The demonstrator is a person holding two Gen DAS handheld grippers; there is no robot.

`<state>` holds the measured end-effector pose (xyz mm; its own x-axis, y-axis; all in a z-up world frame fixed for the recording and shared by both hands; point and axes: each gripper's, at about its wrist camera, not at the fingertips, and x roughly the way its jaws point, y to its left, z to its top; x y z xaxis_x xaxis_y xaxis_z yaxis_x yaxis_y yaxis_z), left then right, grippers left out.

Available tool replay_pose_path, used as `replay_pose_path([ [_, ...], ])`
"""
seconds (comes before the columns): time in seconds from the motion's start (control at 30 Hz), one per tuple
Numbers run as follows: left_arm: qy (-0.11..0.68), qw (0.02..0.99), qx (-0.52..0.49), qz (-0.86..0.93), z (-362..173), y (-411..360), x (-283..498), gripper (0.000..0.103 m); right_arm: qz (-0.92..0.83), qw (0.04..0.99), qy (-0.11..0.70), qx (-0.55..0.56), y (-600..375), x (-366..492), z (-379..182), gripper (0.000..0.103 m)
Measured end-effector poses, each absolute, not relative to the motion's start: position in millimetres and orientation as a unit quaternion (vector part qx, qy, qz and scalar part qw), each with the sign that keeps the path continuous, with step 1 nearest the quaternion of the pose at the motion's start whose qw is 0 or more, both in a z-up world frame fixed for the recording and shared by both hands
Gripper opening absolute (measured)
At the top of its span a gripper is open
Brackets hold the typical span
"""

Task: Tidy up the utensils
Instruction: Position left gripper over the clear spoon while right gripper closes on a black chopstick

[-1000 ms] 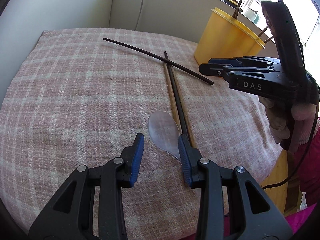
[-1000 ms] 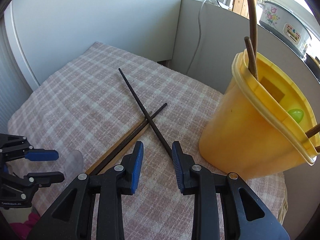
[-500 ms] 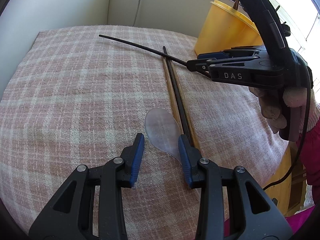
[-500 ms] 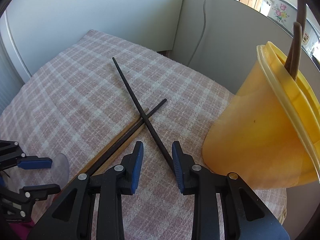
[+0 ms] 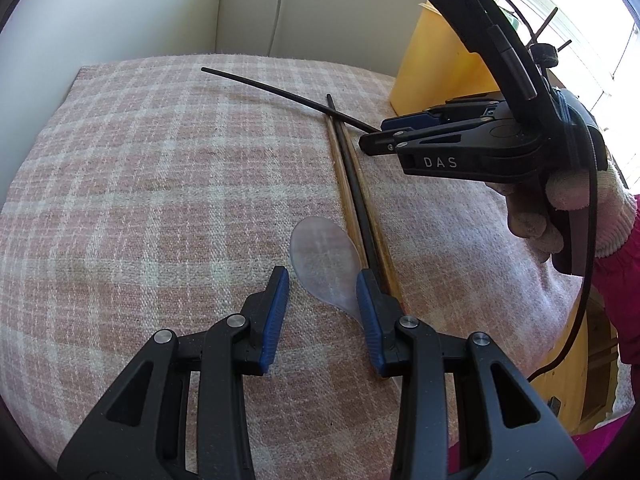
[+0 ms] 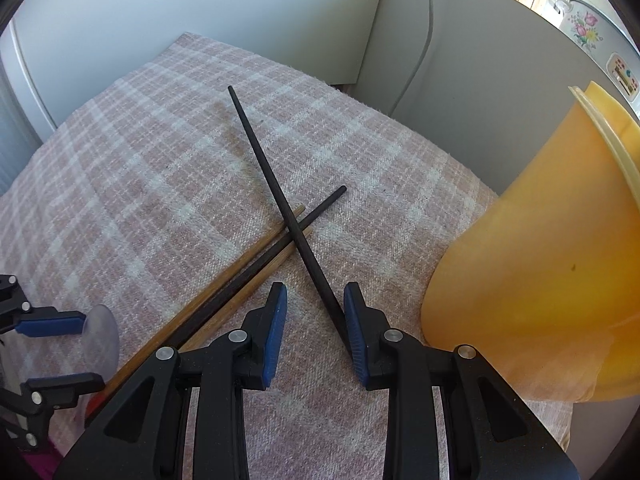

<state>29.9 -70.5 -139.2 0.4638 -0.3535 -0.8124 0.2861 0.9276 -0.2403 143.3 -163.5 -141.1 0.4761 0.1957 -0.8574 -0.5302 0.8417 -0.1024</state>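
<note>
A long black chopstick [image 6: 276, 184] lies across a dark chopstick [image 6: 256, 268] and two wooden ones [image 6: 224, 276] on the pink checked cloth [image 6: 140, 168]. My right gripper [image 6: 315, 312] is open, low over the cloth, its jaws on either side of the black chopstick's near end; it also shows in the left wrist view [image 5: 374, 140]. My left gripper [image 5: 322, 292] is open around a clear plastic spoon [image 5: 324, 254], the right fingertip beside the dark chopstick [image 5: 360, 200]. The yellow tub [image 6: 540, 272] stands at the right.
Grey wall panels [image 6: 460, 88] with a white cable run behind the cloth. A floral white pot [image 6: 600, 40] sits beyond the panel. The person's gloved hand [image 5: 568, 208] holds the right gripper. The cloth's edge drops off at the right.
My right gripper has come down and forward, so the black chopstick's end now lies between its jaws. My left gripper has held still around the spoon.
</note>
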Motion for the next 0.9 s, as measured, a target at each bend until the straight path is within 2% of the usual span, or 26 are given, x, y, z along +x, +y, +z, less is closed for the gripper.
replay_pose_path([
  [0.07, 0.483, 0.855, -0.034, -0.187, -140, -71, 32, 0.035, 0.218, 0.840, 0.464, -0.179, -163, 145, -141, 0.027],
  [0.23, 0.480, 0.856, -0.031, -0.188, -142, -74, 42, 0.035, 0.217, 0.839, 0.467, -0.176, -167, 141, -137, 0.010],
  [0.37, 0.477, 0.858, -0.029, -0.187, -143, -77, 51, 0.035, 0.222, 0.836, 0.476, -0.155, -174, 136, -137, 0.009],
  [0.53, 0.469, 0.864, -0.025, -0.181, -148, -79, 64, 0.019, 0.223, 0.833, 0.492, -0.121, -186, 126, -137, 0.007],
  [0.63, 0.467, 0.865, -0.037, -0.182, -150, -74, 69, 0.014, 0.222, 0.834, 0.491, -0.121, -190, 110, -136, 0.005],
  [0.9, 0.459, 0.868, -0.043, -0.184, -150, -64, 70, 0.009, 0.241, 0.813, 0.525, -0.073, -208, 67, -139, 0.005],
])
